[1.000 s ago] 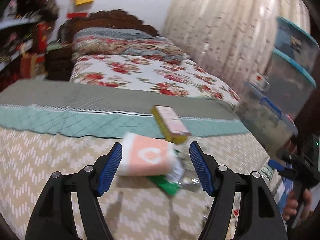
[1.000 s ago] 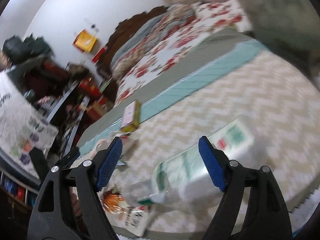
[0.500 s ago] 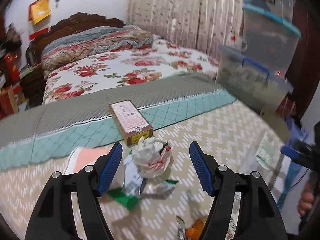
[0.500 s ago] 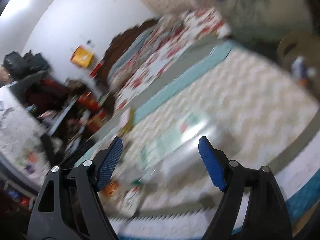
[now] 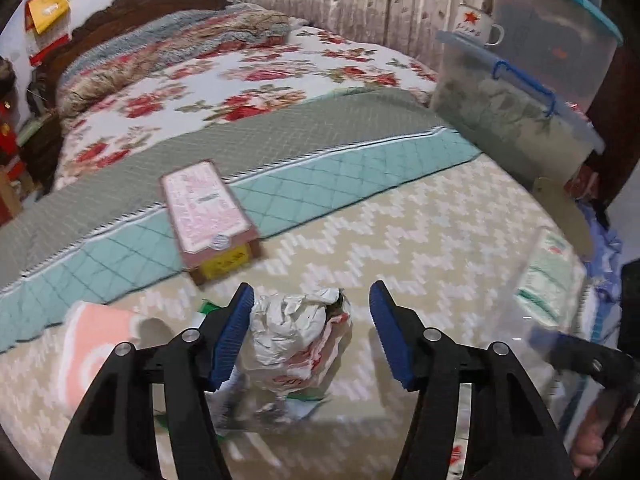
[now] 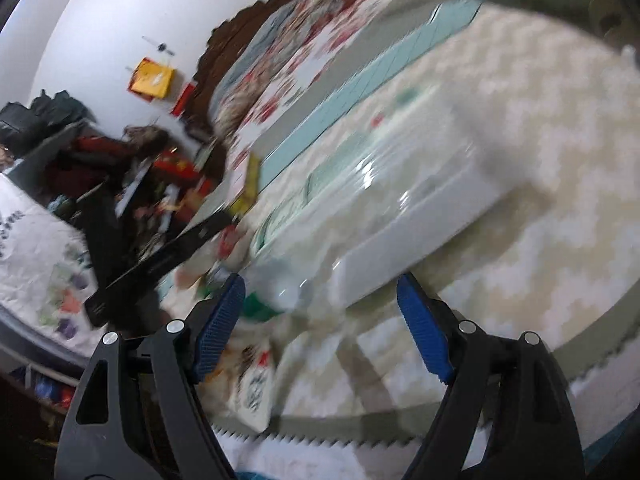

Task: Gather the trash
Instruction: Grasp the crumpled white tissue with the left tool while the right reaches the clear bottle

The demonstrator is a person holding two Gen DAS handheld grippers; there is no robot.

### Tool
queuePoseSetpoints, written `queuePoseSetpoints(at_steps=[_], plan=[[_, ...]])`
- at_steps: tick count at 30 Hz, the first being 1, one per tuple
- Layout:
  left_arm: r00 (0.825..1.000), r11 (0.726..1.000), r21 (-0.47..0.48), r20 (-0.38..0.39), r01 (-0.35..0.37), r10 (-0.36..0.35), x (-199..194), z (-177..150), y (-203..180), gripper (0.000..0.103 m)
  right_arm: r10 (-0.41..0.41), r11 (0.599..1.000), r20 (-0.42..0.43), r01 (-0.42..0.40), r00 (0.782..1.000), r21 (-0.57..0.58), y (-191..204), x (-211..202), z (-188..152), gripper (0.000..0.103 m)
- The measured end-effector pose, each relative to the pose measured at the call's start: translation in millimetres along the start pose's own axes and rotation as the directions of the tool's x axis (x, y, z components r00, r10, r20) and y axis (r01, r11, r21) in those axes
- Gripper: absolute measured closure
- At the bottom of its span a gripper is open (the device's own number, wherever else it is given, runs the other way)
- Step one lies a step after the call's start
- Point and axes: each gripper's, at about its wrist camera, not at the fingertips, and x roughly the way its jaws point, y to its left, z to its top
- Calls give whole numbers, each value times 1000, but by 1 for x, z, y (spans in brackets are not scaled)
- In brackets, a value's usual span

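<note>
far left on the bed: a peach and white packet, lying flat, partly behind the left claw's arm. just behind it, a flat pink-topped box with a yellow end, resting across the teal band of the quilt. at centre, a crumpled white wad of paper and plastic with red print, sitting upright on green and silvery scraps. left claw straddling that wad, jaws apart and just been closing; left pad looks touching or nearly touching the wad, right pad clearly off it, so not clamped yet. step in hand, by the look of it: grabbing the wad. next move calls for squeezing shut until both pads bite, then lifting gently, since the wad looks soft and loose scraps beneath may cling. further right, a clear plastic bag with green print near the bed's edge, beside stacked storage tubs. right claw over the neck of that bag, jaws wide apart, gripping nothing; view blurred, contact cannot be told. likely meant to hold the bag open for the wad.
</note>
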Motion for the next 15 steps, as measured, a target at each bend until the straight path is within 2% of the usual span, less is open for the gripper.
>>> queuePoseSetpoints(at_steps=[2, 6, 10, 15], plan=[[998, 998, -17, 3, 67, -67, -5, -1, -2, 45, -18, 1000, 19, 18, 1000, -12, 1, -7, 0, 24], [993, 991, -64, 26, 118, -116, -16, -1, 7, 38, -53, 997, 32, 55, 998, -46, 7, -11, -6, 24], [991, 984, -125, 56, 127, -121, -29, -2, 26, 34, -70, 993, 46, 73, 997, -91, 22, -13, -12, 24], [994, 987, -121, 46, 103, -98, -27, -3, 32, 30, -24, 998, -39, 22, 999, -59, 28, 4, -20, 24]])
